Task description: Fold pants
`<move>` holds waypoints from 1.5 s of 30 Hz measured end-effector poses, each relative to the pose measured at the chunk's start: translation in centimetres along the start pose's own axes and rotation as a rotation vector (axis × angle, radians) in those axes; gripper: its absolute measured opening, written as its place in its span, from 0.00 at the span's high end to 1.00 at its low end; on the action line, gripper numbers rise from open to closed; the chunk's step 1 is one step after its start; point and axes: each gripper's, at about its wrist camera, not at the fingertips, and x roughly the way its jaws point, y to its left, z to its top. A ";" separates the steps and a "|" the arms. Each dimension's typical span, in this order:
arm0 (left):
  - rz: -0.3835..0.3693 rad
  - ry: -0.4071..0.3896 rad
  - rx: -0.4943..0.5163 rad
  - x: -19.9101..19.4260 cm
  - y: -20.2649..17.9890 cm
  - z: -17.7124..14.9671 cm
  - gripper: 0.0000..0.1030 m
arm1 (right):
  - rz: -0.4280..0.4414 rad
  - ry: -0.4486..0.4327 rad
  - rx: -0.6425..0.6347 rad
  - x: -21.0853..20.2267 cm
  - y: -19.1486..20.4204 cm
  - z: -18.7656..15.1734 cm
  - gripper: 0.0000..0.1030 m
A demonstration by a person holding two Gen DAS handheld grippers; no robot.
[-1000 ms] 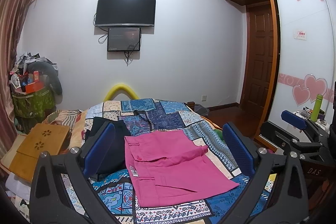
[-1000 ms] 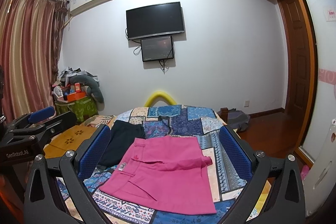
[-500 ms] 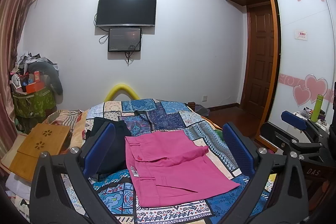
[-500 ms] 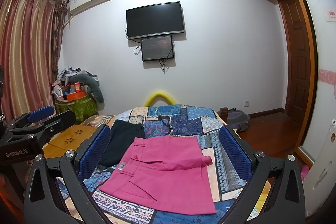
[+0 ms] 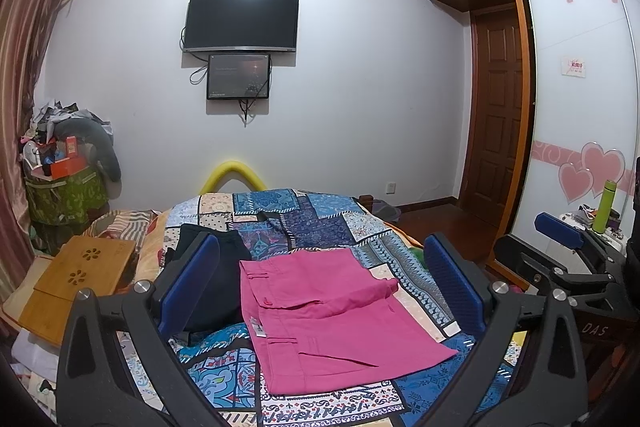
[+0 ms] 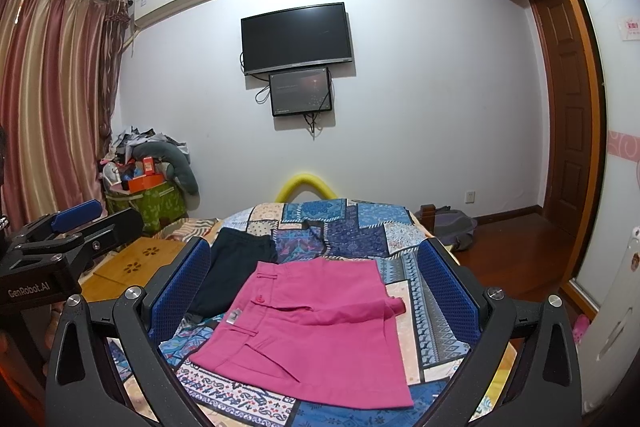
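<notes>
A: Left wrist view first. My left tongs (image 5: pixel 320 287) are wide apart, gripping nothing, held above the bed (image 5: pixel 320 219). Between the blue pads I see the pink pants (image 5: pixel 328 315) lying flat on the patchwork bedspread, waistband toward the left side of the view, hem ends toward the right. One layer already lies over the other, with a loose lip of cloth on top.

B: Anything beside them?

A: A dark garment (image 5: pixel 216 267) just to the left, partly hidden by the left pad, and past that a wooden lap tray (image 5: pixel 80 279). At the right edge I can see my right tongs from the side.

B: And the right wrist view?

A: My right tongs (image 6: pixel 316 287) are also spread open and empty, off the cloth. The pink pants (image 6: pixel 316 319) sit nearly centred between the pads, waistband with its button at the left, the dark garment (image 6: pixel 236 267) behind and left of it. My left tongs show at the left edge.

B: So which step?

A: I judge the pants are folded in half lengthwise, neither tongs has taken hold, and I'm in the pause before the crosswise fold. Next I'd lower both, pinch the two corners of one short end through all layers, and carry that end over to the other. The loose lip could bunch, so I'd flatten it first.
</notes>
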 end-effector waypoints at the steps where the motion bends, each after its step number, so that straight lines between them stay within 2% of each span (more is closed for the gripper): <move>1: -0.001 0.001 0.000 0.0 0.0 0.0 0.00 | -0.001 0.001 0.000 0.0 0.0 0.0 0.00; 14: -0.007 0.006 -0.008 0.3 -0.1 -0.1 0.00 | -0.001 0.007 0.002 0.3 -0.1 -0.1 0.00; 21: -0.015 0.053 -0.027 2.5 0.5 -0.5 0.00 | -0.015 0.025 -0.005 1.3 -0.5 -0.4 0.00; 25: -0.013 0.123 -0.047 5.1 1.4 -1.1 0.00 | -0.025 0.043 -0.011 2.5 -1.2 -0.9 0.00; 29: 0.040 0.185 -0.057 8.3 2.7 -2.1 0.00 | -0.045 0.074 -0.032 4.7 -2.5 -1.8 0.00; 33: 0.076 0.262 -0.074 12.0 4.5 -3.4 0.00 | -0.050 0.139 -0.054 7.5 -3.9 -3.3 0.00; 36: 0.091 0.340 -0.078 15.1 6.0 -4.4 0.00 | -0.030 0.221 -0.069 10.1 -5.0 -4.9 0.00; 42: 0.166 0.508 -0.069 21.7 9.1 -7.9 0.13 | -0.018 0.383 -0.070 14.1 -7.3 -7.4 0.01; 45: 0.170 0.576 -0.072 24.1 10.1 -9.3 0.18 | -0.019 0.446 -0.069 15.7 -8.4 -8.5 0.06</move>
